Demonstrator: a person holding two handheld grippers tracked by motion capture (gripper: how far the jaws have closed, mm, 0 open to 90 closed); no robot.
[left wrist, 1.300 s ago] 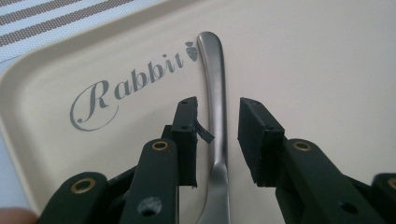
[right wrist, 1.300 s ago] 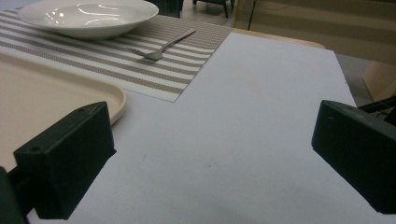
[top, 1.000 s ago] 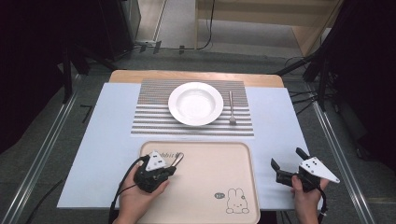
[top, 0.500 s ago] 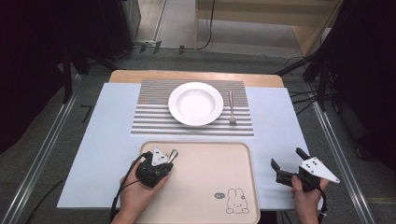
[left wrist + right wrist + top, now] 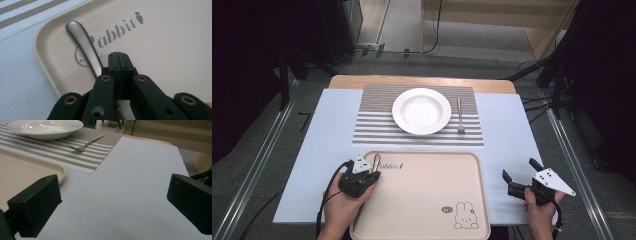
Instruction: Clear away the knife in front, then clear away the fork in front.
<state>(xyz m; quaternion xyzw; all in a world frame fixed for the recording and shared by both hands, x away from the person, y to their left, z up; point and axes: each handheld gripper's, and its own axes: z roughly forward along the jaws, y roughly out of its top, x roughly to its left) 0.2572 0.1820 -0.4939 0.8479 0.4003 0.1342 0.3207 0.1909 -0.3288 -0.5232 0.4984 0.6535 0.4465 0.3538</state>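
The left gripper (image 5: 373, 176) sits over the near-left part of the beige tray (image 5: 432, 200), its jaws pressed together. In the left gripper view a metal utensil handle (image 5: 83, 43) runs from the closed tips (image 5: 119, 60) toward the tray's far-left corner, beside the printed word. Its lower end passes under the left side of the jaws, so I cannot tell whether the pads pinch it or merely lie over it. Whether it is a spoon or a knife is hidden too.

The right gripper (image 5: 521, 176) rests on the white table cover (image 5: 512, 130) just right of the tray, jaws spread wide with nothing between them.

On the far side, a white plate (image 5: 421, 111) stands on the striped placemat (image 5: 372, 120), with 1 fork (image 5: 459, 116) just to its right.

The step in hand looks like picking the utensil off the tray to finish the place setting. The next move likely calls for a firm hold on the handle, a lift clear of the tray's rim, and a carry to the placemat, probably the bare stripe left of the plate, laid parallel to the fork.
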